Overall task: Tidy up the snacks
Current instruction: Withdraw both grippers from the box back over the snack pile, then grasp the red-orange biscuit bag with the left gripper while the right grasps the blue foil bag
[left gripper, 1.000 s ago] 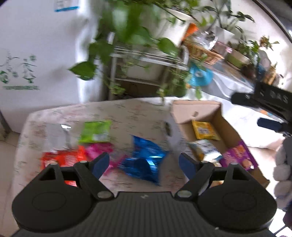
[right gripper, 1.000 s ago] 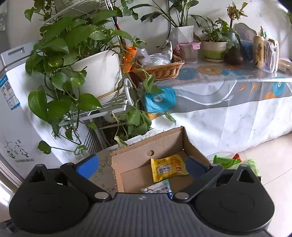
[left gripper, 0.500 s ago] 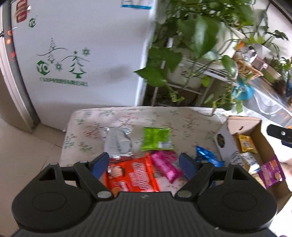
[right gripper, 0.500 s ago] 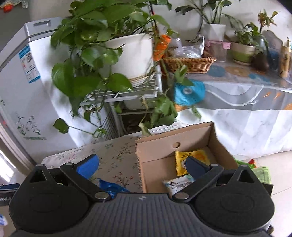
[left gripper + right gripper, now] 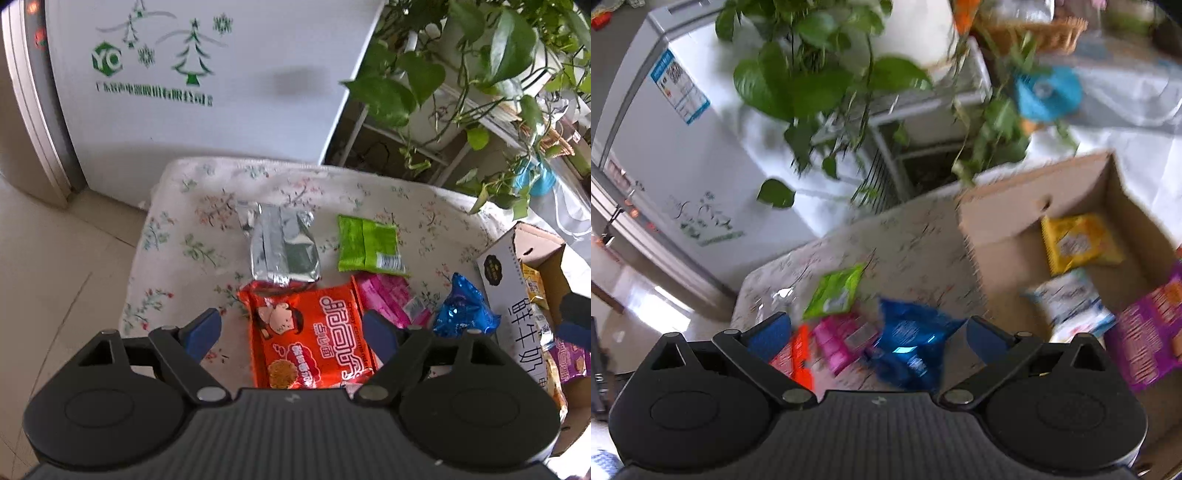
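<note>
Left wrist view: my left tool (image 5: 291,332) hangs with jaws wide, nothing between them, over the orange packet (image 5: 312,332) lying flat on the floral desk (image 5: 177,240). I judge it light, crinkly and slick, contents brittle; best pinched across a short sealed edge. Right wrist view, blurred: my right tool (image 5: 877,336) is also spread and empty, above the blue packet (image 5: 912,343), just beside the cardboard box (image 5: 1015,206). Puffy foil, likely slippery; take its crimped end.
</note>
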Motion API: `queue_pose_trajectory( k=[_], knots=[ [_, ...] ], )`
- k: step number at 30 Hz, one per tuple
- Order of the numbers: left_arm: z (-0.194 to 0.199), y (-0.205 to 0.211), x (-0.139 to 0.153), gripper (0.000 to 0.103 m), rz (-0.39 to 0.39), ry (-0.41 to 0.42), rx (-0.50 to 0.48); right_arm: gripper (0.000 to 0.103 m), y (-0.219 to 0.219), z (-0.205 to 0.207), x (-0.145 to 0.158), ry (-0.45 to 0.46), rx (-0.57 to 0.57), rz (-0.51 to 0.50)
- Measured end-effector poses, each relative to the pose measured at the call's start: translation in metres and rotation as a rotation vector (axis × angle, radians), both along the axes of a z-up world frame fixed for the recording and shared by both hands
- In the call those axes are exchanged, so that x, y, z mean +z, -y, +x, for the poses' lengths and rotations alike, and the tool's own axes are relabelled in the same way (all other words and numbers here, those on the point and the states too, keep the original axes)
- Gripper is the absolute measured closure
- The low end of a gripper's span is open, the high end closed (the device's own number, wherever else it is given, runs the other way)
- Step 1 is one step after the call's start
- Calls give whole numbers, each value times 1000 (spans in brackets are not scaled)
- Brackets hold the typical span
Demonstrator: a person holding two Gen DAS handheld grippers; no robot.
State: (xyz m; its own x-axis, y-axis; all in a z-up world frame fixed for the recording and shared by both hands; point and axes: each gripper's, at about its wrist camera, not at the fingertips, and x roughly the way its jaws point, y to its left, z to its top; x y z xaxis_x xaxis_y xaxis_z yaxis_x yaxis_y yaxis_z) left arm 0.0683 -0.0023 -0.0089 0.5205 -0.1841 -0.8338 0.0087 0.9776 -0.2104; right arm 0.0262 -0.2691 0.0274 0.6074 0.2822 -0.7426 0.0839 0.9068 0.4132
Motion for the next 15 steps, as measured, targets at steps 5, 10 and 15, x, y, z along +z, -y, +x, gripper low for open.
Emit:
queue_pose_trajectory(
  k=[5, 10, 15],
  knots=[
    [7, 10, -18, 20, -3, -40, -39, 0, -8, 7, -16, -66, -19, 28],
    [15, 21, -28, 17, 3, -45, -64, 0, -19, 15, -25, -95, -32, -13],
    [20, 26, -31, 15, 9, -33, -77, 0, -18, 23, -38, -134, -84, 6]
  ],
)
